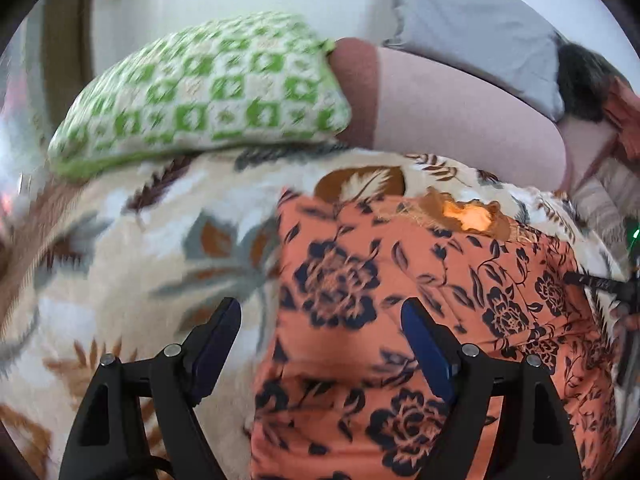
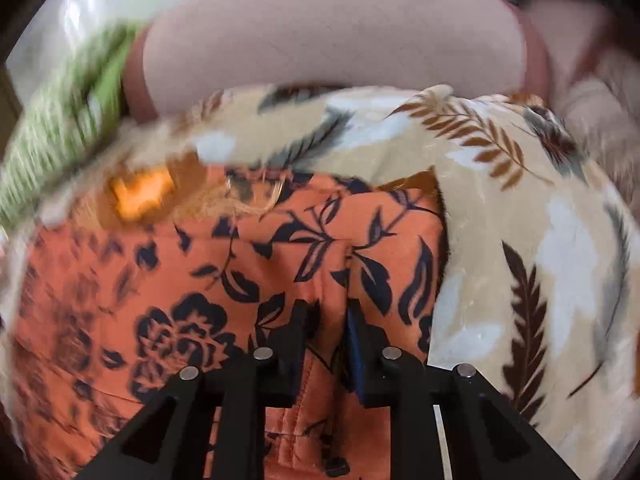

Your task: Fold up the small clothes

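Both tools appear, each in its own wrist view. Right gripper (image 2: 326, 312), low centre of its frame, has its jaws drawn narrow on a raised ridge of the orange floral garment (image 2: 224, 264); the cloth puckers up between the fingers (image 2: 298, 320), so a fold of it is pinched. Left gripper (image 1: 320, 320), at the bottom of its frame, stands wide apart and holds nothing; its left finger hangs over the bedding, its right over the garment's left part.

Orange garment with navy flowers lies flat on a cream leaf-print blanket (image 1: 120, 240). Left view shows the garment (image 1: 400, 280) filling the lower right of the frame, its top edge with a bright orange label (image 1: 472, 218) at the neckline; in the right view that label (image 2: 140, 194) sits upper left, blurred.

Only the left view shows the green-and-white checked cushion (image 1: 200, 92) whole, upper left, a grey pillow (image 1: 480, 32) at upper right, and a dark object at the far right edge, too cropped to identify. Right view shows the cushion only as a green blur at the left. A pale pink bolster (image 1: 440, 100) lies beyond the blanket in both views (image 2: 320, 32).
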Demonstrator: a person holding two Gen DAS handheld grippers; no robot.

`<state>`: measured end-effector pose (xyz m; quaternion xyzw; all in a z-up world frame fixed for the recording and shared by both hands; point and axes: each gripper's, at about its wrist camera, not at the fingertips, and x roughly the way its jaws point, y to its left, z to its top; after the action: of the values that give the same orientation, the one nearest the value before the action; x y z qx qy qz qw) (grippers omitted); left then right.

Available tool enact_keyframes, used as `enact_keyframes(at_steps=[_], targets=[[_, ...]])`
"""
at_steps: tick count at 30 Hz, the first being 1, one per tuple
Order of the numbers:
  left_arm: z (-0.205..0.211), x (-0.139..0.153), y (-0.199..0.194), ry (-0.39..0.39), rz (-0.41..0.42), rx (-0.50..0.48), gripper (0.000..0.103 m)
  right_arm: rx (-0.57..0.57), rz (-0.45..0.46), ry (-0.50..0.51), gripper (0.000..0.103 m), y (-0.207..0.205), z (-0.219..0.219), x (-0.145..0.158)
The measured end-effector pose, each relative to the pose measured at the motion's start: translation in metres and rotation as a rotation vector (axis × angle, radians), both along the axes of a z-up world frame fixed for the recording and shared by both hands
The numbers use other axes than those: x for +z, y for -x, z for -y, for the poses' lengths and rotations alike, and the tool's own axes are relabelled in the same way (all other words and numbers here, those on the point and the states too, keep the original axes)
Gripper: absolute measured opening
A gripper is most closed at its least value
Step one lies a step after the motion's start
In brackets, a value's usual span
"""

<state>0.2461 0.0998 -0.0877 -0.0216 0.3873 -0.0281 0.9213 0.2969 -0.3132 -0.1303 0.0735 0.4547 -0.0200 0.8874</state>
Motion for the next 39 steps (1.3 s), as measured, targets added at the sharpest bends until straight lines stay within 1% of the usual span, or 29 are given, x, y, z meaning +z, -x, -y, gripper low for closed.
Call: enact_keyframes(at_steps=[1,2,4,5,6,7,8,9,10,11,12,13,14,15,17,18,20,21,25,27,29,31,33,35,38,39], targets=[[0.004,-0.003,-0.008,-0.053,-0.007,0.003,0.083,-0.009,0.022,0.011,0.058,0.005,0.002,0.008],[0.006,-0.009,-0.015,-0.092,-0.028,0.017,0.083,-0.017,0.065,0.024,0.065,0.013,0.003,0.021],[0.004,-0.035,-0.035,-0.166,-0.139,0.061,0.083,-0.017,0.131,0.012,0.065,0.025,0.005,0.043],[0.000,-0.051,-0.042,-0.176,-0.195,0.080,0.085,-0.009,0.156,-0.021,0.066,0.030,0.003,0.053],[-0.004,-0.052,-0.042,-0.148,-0.177,0.085,0.085,0.019,0.179,-0.081,0.067,0.032,0.001,0.062],[-0.007,-0.051,-0.041,-0.132,-0.167,0.096,0.086,0.075,0.180,-0.174,0.072,0.033,-0.003,0.064],[-0.008,-0.050,-0.041,-0.130,-0.171,0.104,0.086,0.125,0.158,-0.251,0.074,0.031,-0.006,0.059],[-0.008,-0.048,-0.041,-0.128,-0.173,0.113,0.086,0.165,0.126,-0.315,0.074,0.028,-0.007,0.051],[-0.007,-0.046,-0.041,-0.131,-0.177,0.116,0.086,0.190,0.073,-0.359,0.075,0.022,-0.009,0.035],[-0.006,-0.043,-0.040,-0.143,-0.182,0.113,0.086,0.179,-0.021,-0.371,0.076,0.010,-0.007,0.011],[-0.005,-0.039,-0.036,-0.153,-0.178,0.110,0.086,0.141,-0.097,-0.382,0.076,0.003,-0.001,-0.010],[-0.006,-0.033,-0.031,-0.161,-0.165,0.108,0.086,0.130,-0.082,-0.425,0.075,0.003,0.006,-0.015],[-0.008,-0.025,-0.023,-0.159,-0.144,0.104,0.086,0.124,-0.045,-0.443,0.075,0.008,0.010,-0.006],[-0.011,-0.018,-0.015,-0.143,-0.121,0.098,0.086,0.124,-0.037,-0.427,0.075,0.010,0.010,0.002],[-0.018,-0.005,0.006,-0.099,-0.101,0.079,0.086,0.138,0.016,-0.348,0.076,0.024,0.007,0.027],[-0.020,0.001,0.020,-0.076,-0.096,0.067,0.086,0.150,0.038,-0.346,0.076,0.035,0.008,0.041],[-0.026,0.012,0.056,-0.033,-0.084,0.052,0.086,0.160,0.069,-0.362,0.077,0.060,0.013,0.058],[-0.028,0.016,0.071,-0.016,-0.080,0.044,0.086,0.153,0.075,-0.366,0.077,0.081,0.019,0.066],[-0.038,0.022,0.143,0.075,-0.079,0.025,0.086,0.109,0.078,-0.387,0.078,0.157,0.044,0.073],[-0.043,0.018,0.174,0.099,-0.102,0.038,0.086,0.066,0.054,-0.397,0.078,0.197,0.060,0.067],[-0.044,0.012,0.199,0.124,-0.126,0.027,0.086,0.031,0.021,-0.406,0.078,0.234,0.072,0.056],[-0.045,0.005,0.217,0.147,-0.158,0.038,0.086,0.005,-0.031,-0.406,0.078,0.274,0.077,0.040],[-0.045,-0.007,0.232,0.193,-0.210,0.042,0.086,-0.008,-0.072,-0.430,0.078,0.302,0.083,0.025],[-0.044,-0.015,0.240,0.237,-0.254,0.034,0.086,-0.018,-0.108,-0.490,0.078,0.324,0.086,0.010],[-0.044,-0.024,0.248,0.268,-0.314,0.047,0.086,-0.009,-0.131,-0.560,0.078,0.337,0.086,-0.003],[-0.046,-0.026,0.250,0.296,-0.317,0.037,0.086,-0.008,-0.137,-0.577,0.078,0.341,0.086,-0.007]])
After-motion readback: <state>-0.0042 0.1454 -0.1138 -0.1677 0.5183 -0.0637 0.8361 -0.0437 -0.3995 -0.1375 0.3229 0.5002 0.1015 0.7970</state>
